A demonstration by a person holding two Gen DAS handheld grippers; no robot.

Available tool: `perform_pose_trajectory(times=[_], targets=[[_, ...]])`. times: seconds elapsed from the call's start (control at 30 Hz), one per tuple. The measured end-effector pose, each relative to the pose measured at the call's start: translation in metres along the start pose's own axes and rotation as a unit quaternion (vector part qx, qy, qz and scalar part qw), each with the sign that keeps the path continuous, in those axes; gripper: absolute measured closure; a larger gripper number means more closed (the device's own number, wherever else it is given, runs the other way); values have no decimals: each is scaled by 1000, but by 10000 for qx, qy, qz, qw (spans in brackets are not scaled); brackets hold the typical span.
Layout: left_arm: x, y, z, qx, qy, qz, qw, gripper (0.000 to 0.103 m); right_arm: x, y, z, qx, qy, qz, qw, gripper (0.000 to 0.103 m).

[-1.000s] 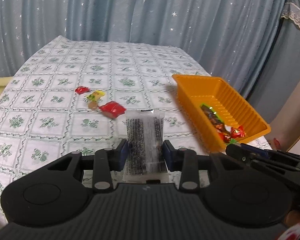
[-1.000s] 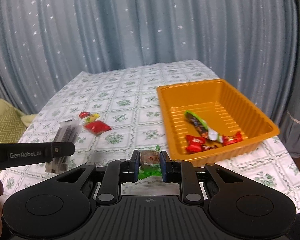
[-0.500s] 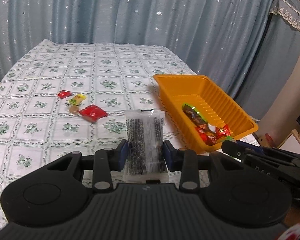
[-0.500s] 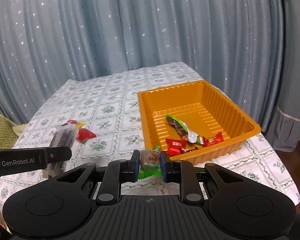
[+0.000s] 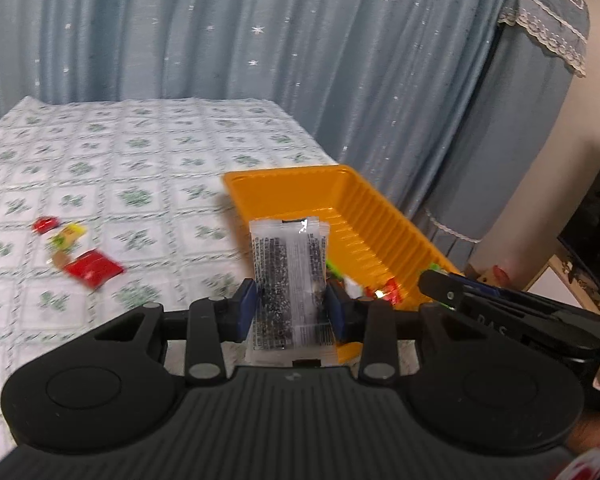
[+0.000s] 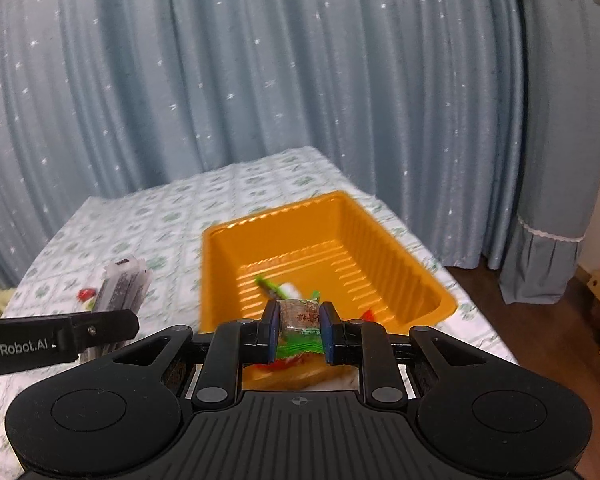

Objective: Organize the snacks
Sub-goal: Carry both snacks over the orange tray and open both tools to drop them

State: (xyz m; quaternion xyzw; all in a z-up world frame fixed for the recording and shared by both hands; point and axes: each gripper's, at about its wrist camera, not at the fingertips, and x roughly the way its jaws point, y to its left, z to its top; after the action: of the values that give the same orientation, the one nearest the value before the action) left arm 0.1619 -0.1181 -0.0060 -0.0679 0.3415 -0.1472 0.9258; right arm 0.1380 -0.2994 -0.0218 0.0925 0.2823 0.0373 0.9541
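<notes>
My left gripper [image 5: 291,306] is shut on a clear snack packet with black print [image 5: 288,280], held upright above the near end of the orange tray [image 5: 380,220]. My right gripper [image 6: 299,330] is shut on a small green-wrapped candy [image 6: 300,320], held over the near rim of the same tray [image 6: 220,272]. Several wrapped snacks [image 6: 278,290] lie inside the tray. The packet and the left gripper also show at the left of the right wrist view [image 6: 122,288].
Loose snacks lie on the patterned tablecloth [image 5: 148,168] at left: a red packet [image 5: 93,269], a yellow candy [image 5: 69,234] and a small red candy [image 5: 44,223]. Blue curtains hang behind. The table's right edge drops to a wooden floor [image 6: 540,312].
Both grippers have moved forward and to the right, toward and over the orange tray, each still holding its snack. The loose snacks have shifted left in the left wrist view.
</notes>
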Motion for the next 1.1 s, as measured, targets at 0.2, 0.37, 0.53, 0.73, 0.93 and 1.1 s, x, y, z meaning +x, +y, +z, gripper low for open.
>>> perform_pose_trajectory(times=[0.2, 0.37, 0.53, 0.73, 0.93, 1.1], targets=[[30, -15, 11, 116, 66, -145, 9998, 69, 18, -20, 15, 104, -128, -117, 9998, 81], [51, -19, 15, 173, 131, -246, 9995, 69, 34, -31, 22, 118, -225, -166, 9995, 81], [70, -17, 17, 150, 218, -322, 9991, 69, 47, -37, 22, 211, -180, -173, 9995, 81], [88, -17, 19, 115, 267, -372, 9989, 68, 55, -41, 23, 341, -126, -184, 9992, 81], [90, -11, 24, 179, 168, -304, 9992, 68, 59, -40, 22, 306, -56, -184, 9993, 81], [73, 7, 22, 28, 58, -190, 9998, 68, 60, -39, 22, 287, -62, -199, 9994, 81]])
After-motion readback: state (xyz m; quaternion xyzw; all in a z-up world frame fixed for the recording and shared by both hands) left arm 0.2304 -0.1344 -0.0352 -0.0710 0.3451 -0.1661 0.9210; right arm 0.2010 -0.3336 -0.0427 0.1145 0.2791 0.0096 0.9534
